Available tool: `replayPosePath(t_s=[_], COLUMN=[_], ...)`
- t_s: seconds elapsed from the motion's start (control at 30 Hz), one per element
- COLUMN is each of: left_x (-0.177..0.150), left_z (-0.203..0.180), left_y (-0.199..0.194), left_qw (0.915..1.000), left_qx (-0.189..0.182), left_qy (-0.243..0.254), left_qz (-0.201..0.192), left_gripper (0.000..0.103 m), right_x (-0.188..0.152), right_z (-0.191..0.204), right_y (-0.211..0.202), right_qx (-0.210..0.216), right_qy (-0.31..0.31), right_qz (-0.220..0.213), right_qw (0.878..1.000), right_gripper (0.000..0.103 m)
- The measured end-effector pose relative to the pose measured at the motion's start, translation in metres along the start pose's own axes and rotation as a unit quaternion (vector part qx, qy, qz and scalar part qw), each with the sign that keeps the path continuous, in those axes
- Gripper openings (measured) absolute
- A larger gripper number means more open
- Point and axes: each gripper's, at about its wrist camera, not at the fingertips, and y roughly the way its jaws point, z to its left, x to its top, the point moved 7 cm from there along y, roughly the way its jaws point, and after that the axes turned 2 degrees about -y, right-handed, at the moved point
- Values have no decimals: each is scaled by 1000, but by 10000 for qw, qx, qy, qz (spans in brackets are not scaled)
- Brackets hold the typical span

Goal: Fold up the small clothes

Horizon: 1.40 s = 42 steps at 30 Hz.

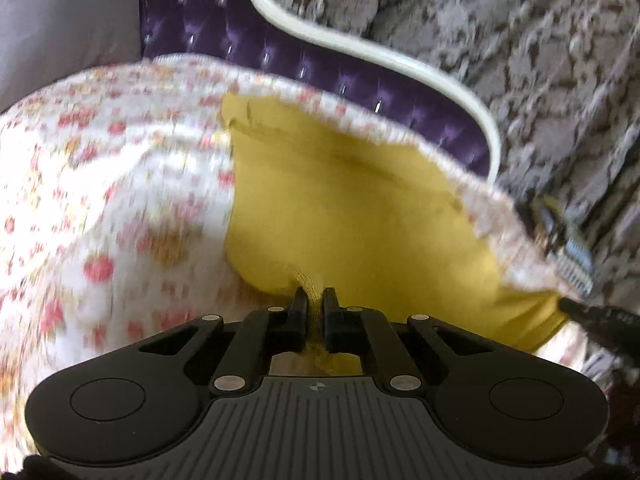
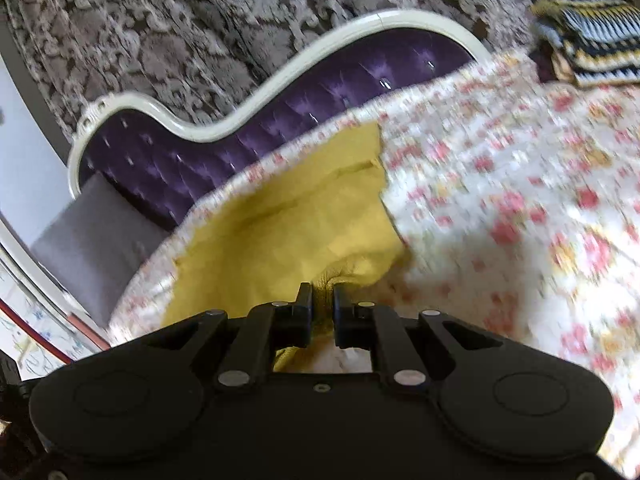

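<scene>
Mustard-yellow garment [image 1: 352, 216] lies spread on a bed covered by a floral sheet [image 1: 100, 200], white with red and orange blossoms, and both tools have hold of it. In the left wrist view the left tool [image 1: 316, 304] sits at 6 o'clock with its jaws pressed together on a bunched fold of the yellow cloth, which puckers up just above the fingertips and shows again in the gap below them. From there the garment fans out toward 12 and 3 o'clock, and at its 3 o'clock corner the dark tip of the right tool [image 1: 576, 306] meets the fabric. A striped knitted piece [image 1: 568, 248] shows near that corner, blurred.

In the right wrist view the right tool [image 2: 322, 300] is also at 6 o'clock, its jaws nearly together with a wad of the yellow garment [image 2: 288, 216] pinched between them. The cloth stretches away toward 11 o'clock, with the floral sheet [image 2: 500, 200] filling the 3 o'clock side.

Beyond the bed, a purple tufted headboard [image 2: 248, 140] with a curved white frame runs toward 10 o'clock, against patterned grey wallpaper [image 2: 200, 20]. A grey pillow [image 2: 92, 232] leans at 9 o'clock. Folded striped knitwear [image 2: 592, 36] rests on the bed at 2 o'clock.
</scene>
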Motion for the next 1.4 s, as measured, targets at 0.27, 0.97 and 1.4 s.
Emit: replayPosePath(t_s=[0.27,0.97,1.4], left_x=[74,217,220], left_z=[-10,49,82], left_y=[13,180,257], left_qw=[9981,9960,9946], left_qx=[-304,2,373], left_qy=[-62,-677,-929], left_qz=[-536,-580,-265], left_gripper=[7,7,10], right_x=[61,166,167], right_z=[17,-28,-55], right_y=[39,248,309], right_qx=[335,-220,-611], right_qy=[-124,-74,-62], right_qz=[-374,-283,96], right_qw=[9987,9993,9981], right_gripper=[17,17,28])
